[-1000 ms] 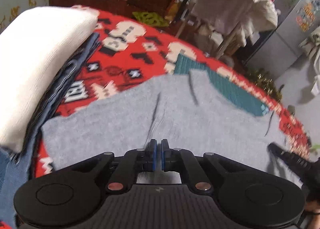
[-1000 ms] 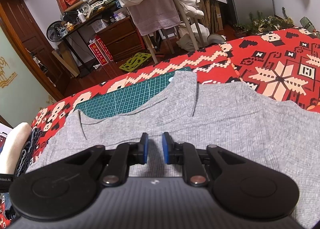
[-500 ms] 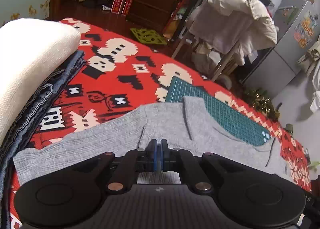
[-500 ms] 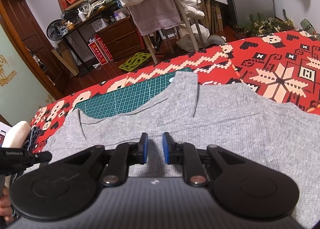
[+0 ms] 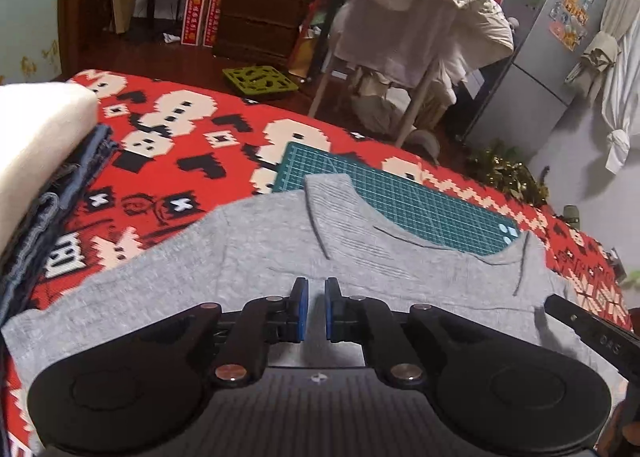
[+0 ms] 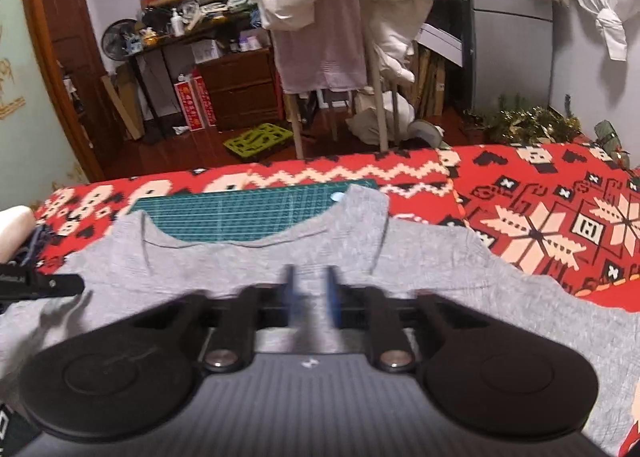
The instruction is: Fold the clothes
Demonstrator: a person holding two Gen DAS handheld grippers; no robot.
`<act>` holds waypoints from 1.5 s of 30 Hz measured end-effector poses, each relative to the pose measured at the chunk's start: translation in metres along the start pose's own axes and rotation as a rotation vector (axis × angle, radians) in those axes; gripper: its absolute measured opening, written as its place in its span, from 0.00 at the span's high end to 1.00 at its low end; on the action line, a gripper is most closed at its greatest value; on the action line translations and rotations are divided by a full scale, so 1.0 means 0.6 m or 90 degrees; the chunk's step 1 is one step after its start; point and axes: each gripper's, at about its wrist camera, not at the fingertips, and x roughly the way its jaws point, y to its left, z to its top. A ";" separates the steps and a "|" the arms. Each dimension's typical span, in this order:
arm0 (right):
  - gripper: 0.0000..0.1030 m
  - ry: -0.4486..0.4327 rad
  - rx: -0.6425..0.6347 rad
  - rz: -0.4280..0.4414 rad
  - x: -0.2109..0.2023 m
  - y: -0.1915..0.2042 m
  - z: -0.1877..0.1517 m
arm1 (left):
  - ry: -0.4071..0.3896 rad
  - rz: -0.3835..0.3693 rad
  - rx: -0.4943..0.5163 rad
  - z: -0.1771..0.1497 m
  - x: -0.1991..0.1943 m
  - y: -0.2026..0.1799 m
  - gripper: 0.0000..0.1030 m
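Shirt (image 5: 260, 257) lies flat on the red blanket (image 5: 180, 161), under and ahead of our left gripper (image 5: 316, 309). Its fingers are parting, with a narrow gap between them and no cloth pinched. The collar overlaps a green mat (image 5: 400, 201) beyond the fingertips, and folded clothes (image 5: 36, 145) sit far left of them.

From the right wrist we see the shirt (image 6: 440, 277) spread beneath our right gripper (image 6: 310, 297). Its blurred fingers are closing, a gap shows between them and nothing is gripped. The mat (image 6: 240, 217) lies just ahead.
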 end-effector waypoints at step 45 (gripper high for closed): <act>0.87 -0.027 0.156 -0.073 0.012 -0.174 0.047 | 0.020 -0.003 -0.010 0.004 0.010 0.014 0.87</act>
